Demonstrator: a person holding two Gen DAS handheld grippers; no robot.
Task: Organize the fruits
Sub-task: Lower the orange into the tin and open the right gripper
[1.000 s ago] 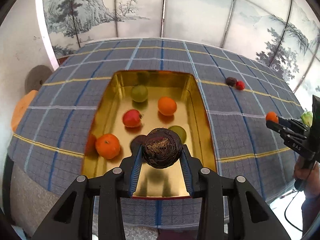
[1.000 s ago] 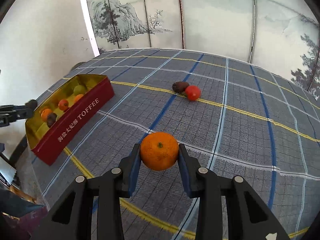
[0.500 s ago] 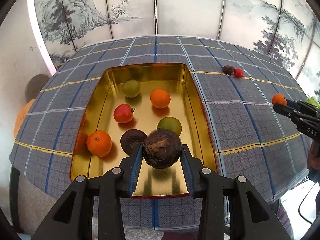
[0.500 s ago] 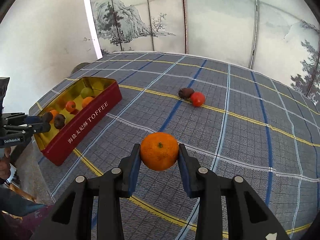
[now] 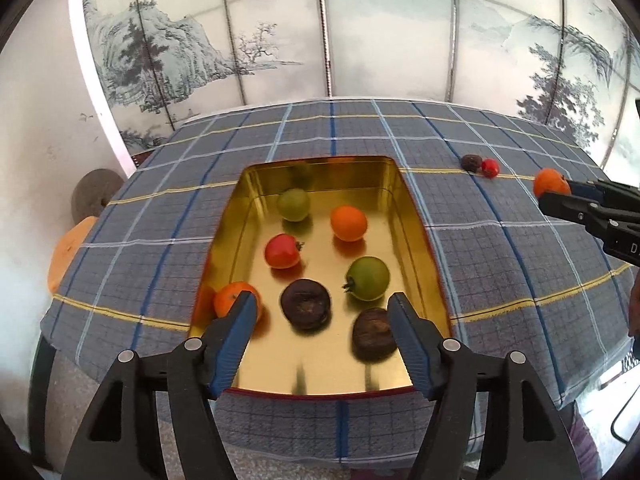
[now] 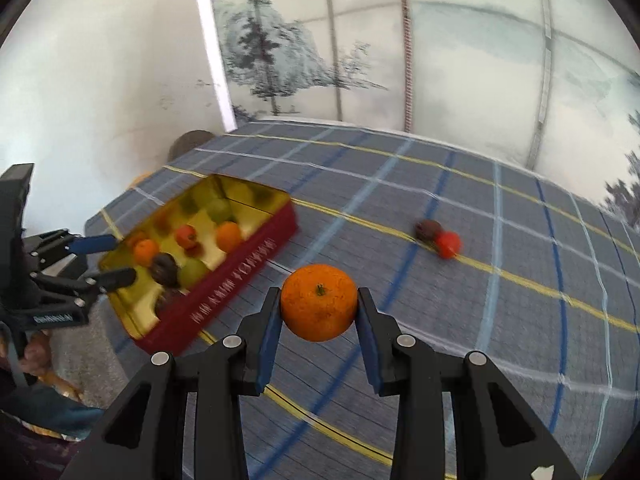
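My left gripper [image 5: 320, 334] is open and empty over the near end of the gold-lined red tin [image 5: 426, 248]. A dark wrinkled fruit [image 5: 374, 339] lies in the tin by my right finger, beside another dark fruit [image 5: 306, 309], two green, two orange and one red fruit. My right gripper [image 6: 319, 314] is shut on an orange [image 6: 319, 307], held above the checked cloth and right of the tin [image 6: 240, 276]. The orange also shows in the left wrist view [image 5: 551, 183]. A dark fruit [image 6: 426, 230] and a red fruit [image 6: 448, 244] touch on the cloth.
The blue checked cloth [image 5: 500, 264] covers the table, with painted screen panels [image 5: 360, 28] behind. An orange cushion [image 5: 66, 248] and a round grey object [image 5: 94, 196] sit off the table's left edge. The person's hand holds the left gripper [image 6: 60, 276] by the tin.
My left gripper opened and the dark fruit dropped into the tin's near right corner. My right gripper carried the orange left, closer to the tin.
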